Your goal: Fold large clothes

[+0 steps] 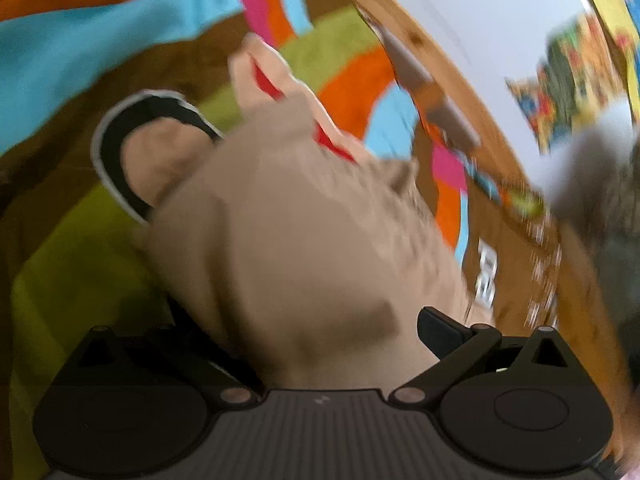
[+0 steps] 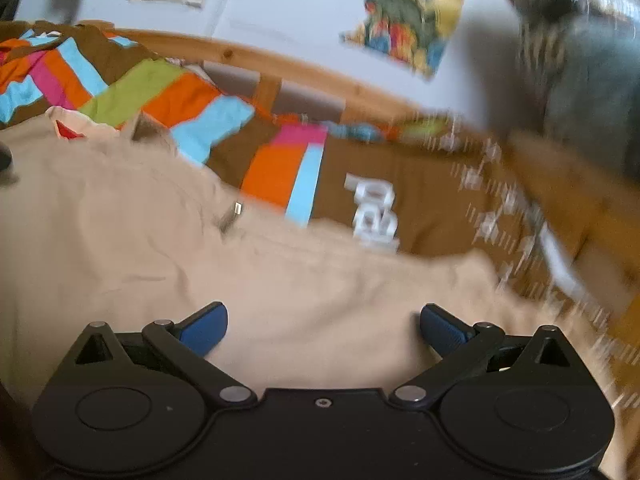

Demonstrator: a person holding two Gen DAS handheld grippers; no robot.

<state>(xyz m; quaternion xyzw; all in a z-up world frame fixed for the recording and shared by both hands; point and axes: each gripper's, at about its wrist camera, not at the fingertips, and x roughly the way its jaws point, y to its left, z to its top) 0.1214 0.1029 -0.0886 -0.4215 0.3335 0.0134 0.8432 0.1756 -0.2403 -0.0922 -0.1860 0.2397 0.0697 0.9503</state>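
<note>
A large beige garment (image 1: pixel 280 240) with red lining and a black, white-edged collar (image 1: pixel 116 148) lies bunched on the bed. My left gripper (image 1: pixel 316 332) stands open with the beige cloth heaped between its jaws. Its right finger (image 1: pixel 440 332) shows, while the left one is hidden under the fabric. In the right wrist view the same beige garment (image 2: pixel 160 248) spreads flat, with a small metal zip pull (image 2: pixel 236 211) on it. Just above this cloth my right gripper (image 2: pixel 324 330) is open, with nothing between its blue pads (image 2: pixel 206 326). Both views are motion-blurred.
The bed carries a brown cover (image 2: pixel 432 200) with orange, blue, pink and green stripes and white letters (image 2: pixel 374 216). A wooden bed rail (image 2: pixel 280 60) runs along a white wall with colourful posters (image 2: pixel 408 12). A blurred grey shape (image 2: pixel 588 92) fills the right side.
</note>
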